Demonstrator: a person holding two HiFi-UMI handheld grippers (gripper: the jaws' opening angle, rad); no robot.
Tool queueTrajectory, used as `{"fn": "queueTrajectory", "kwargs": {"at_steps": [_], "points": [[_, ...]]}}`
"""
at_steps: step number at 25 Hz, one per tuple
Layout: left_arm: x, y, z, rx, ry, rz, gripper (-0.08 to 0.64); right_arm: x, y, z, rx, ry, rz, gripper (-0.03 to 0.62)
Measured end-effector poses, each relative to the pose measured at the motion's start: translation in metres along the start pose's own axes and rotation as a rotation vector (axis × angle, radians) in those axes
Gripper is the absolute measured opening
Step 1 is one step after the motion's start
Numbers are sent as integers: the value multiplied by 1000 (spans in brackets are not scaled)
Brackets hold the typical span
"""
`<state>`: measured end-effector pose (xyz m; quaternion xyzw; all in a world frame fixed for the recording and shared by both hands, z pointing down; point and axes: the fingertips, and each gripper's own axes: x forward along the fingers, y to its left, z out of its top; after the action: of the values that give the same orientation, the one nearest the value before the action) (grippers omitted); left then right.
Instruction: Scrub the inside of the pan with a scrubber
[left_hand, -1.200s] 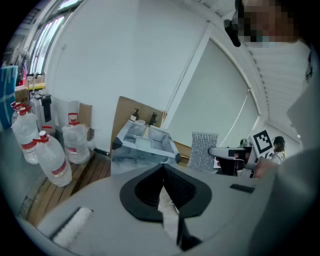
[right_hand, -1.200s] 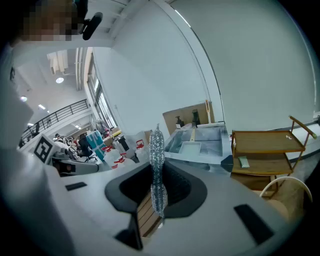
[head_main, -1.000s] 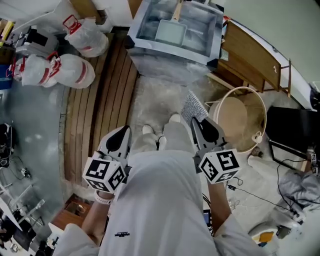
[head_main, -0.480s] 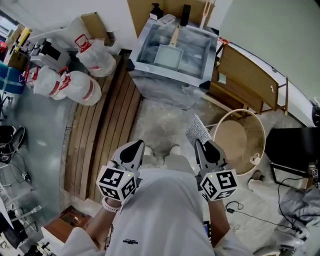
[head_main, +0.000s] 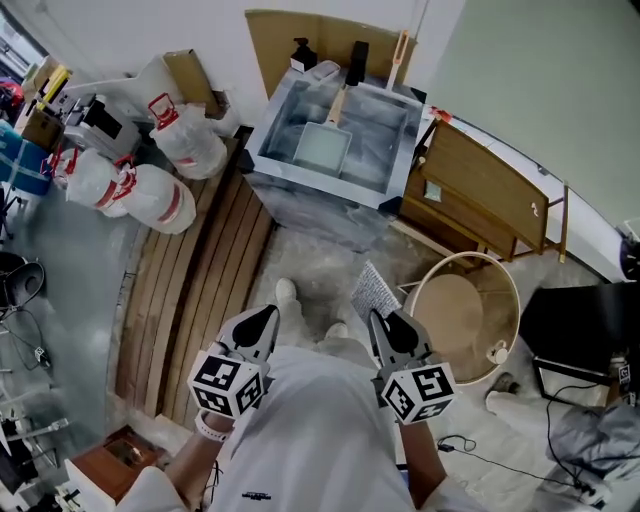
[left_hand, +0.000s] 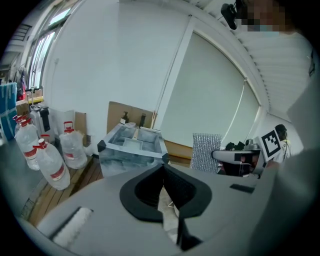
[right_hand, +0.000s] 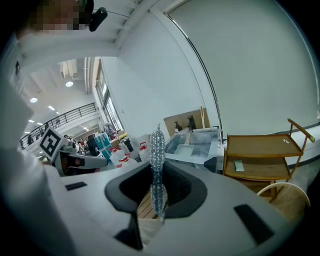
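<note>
On the right gripper (head_main: 378, 317), the fingers are clamping the silvery scrubber (head_main: 374, 291), which is sticking out past their tips. The left gripper (head_main: 269, 315) fingers are pressing together, empty. What seems to be the pan (head_main: 322, 148) is lying in the sink (head_main: 268, 152), well beyond both.

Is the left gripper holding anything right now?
No: the left gripper is shut and empty, while the scrubber is clamped in the right gripper.

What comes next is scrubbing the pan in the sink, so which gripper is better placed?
Right. The right gripper is shut on the silver mesh scrubber; the left gripper is shut and empty. Neither has reached the pale square pan in the grey sink.
</note>
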<state>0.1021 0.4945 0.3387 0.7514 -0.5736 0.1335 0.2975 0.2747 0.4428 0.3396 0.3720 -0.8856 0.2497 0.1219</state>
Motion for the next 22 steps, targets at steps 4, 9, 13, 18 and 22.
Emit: {"fn": "queueTrajectory", "kwargs": {"at_steps": [4, 9, 13, 18, 22], "points": [[25, 20, 22, 18, -2, -12, 6, 30, -8, 19, -21, -7, -2, 66], [77, 67, 67, 43, 0, -67, 6, 96, -21, 50, -35, -14, -25, 66], [131, 122, 121, 37, 14, -123, 5, 166, -26, 87, -9, -11, -67, 66], [181, 182, 195, 77, 57, -189, 6, 249, -41, 136, 7, 5, -153, 66], [211, 228, 233, 88, 74, -230, 6, 306, -54, 170, 36, -12, -225, 66]]}}
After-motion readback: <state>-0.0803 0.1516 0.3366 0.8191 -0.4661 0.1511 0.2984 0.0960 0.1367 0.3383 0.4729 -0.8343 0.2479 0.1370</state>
